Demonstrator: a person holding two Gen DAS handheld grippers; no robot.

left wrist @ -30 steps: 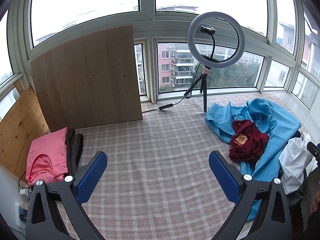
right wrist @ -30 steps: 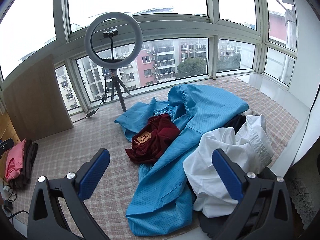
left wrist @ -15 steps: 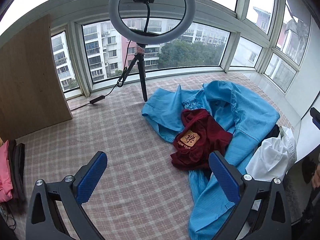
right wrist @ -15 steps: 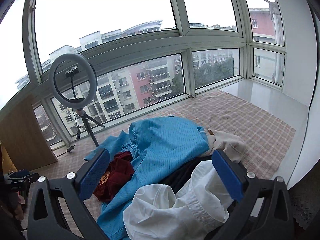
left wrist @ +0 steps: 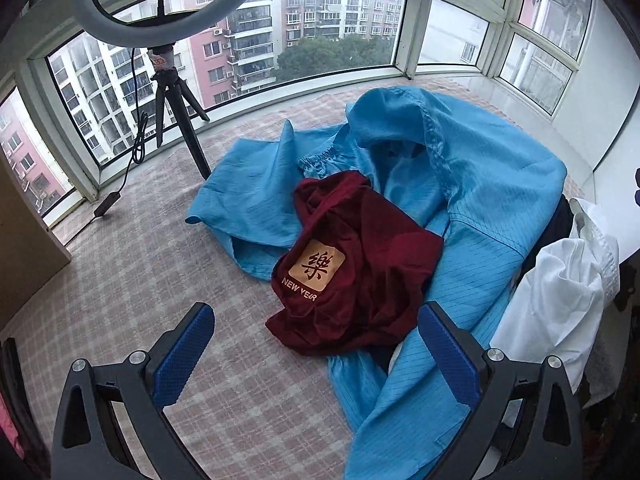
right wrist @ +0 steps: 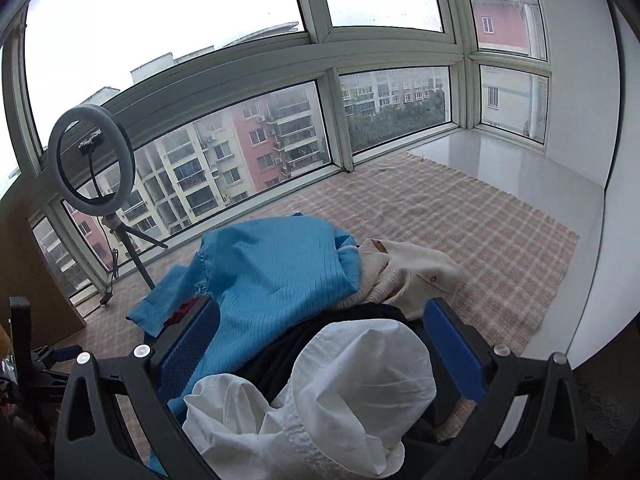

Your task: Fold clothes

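A pile of clothes lies on the plaid cloth (left wrist: pixel 120 280). A dark red shirt (left wrist: pixel 360 264) with a gold patch lies crumpled on a large blue garment (left wrist: pixel 488 208). A white shirt (left wrist: pixel 560 300) lies at the pile's right. My left gripper (left wrist: pixel 316 352) is open and empty, just in front of the red shirt. In the right wrist view my right gripper (right wrist: pixel 320 344) is open, low over the white shirt (right wrist: pixel 340 400), with a black garment (right wrist: pixel 288 352), the blue garment (right wrist: pixel 272 272) and a cream sweater (right wrist: pixel 408 276) beyond.
A ring light on a tripod (left wrist: pixel 176 92) stands at the back left by the window, its cable (left wrist: pixel 132 160) trailing on the cloth. A wooden board (left wrist: pixel 24 240) leans at the left. The white ledge (right wrist: pixel 520 168) borders the cloth on the right.
Both grippers have swung right and moved closer to the pile. The left now faces the red shirt up close; the right has dropped low over the white shirt. Both stay open.
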